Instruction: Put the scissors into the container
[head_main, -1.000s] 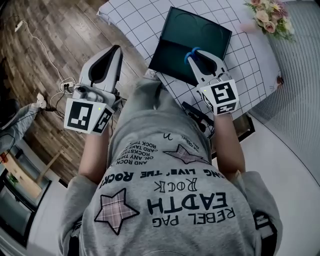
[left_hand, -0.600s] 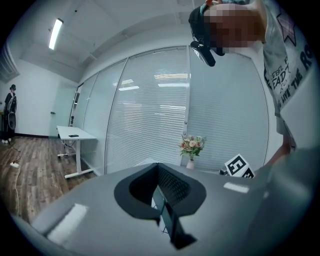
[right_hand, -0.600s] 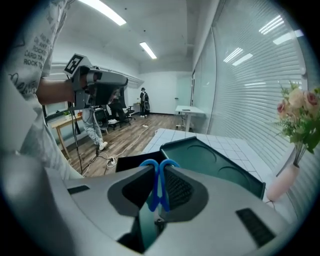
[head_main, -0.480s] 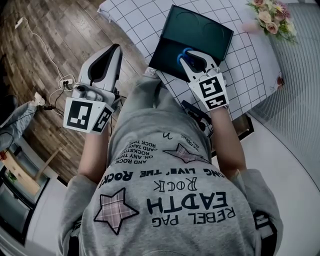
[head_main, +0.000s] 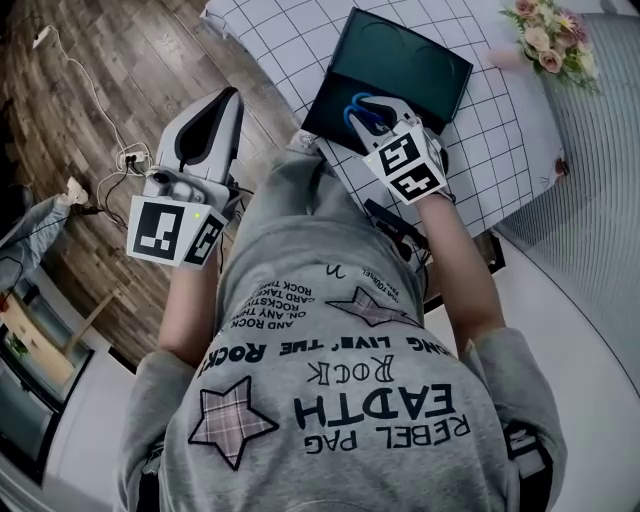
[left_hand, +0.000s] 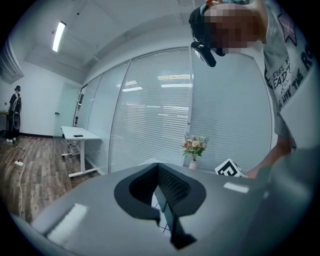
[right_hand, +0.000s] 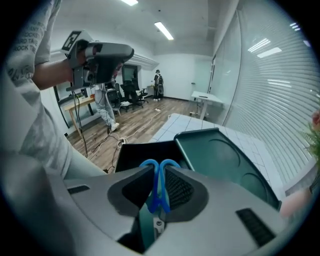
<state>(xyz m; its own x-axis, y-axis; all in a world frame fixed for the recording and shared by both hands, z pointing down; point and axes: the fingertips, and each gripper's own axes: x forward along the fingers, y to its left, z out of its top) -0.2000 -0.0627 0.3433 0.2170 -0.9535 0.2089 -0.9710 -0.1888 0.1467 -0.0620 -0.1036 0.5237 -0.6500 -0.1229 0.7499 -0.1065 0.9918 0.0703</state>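
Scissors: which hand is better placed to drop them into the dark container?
Right. The right tool grips the blue-handled scissors and hangs just over the open container on the checked table. The left tool is empty, shut, and off to the side above the wooden floor.

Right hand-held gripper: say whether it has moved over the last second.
Yes. The right hand-held gripper, clamping the scissors, shifted leftward and farther over the container in the head view.
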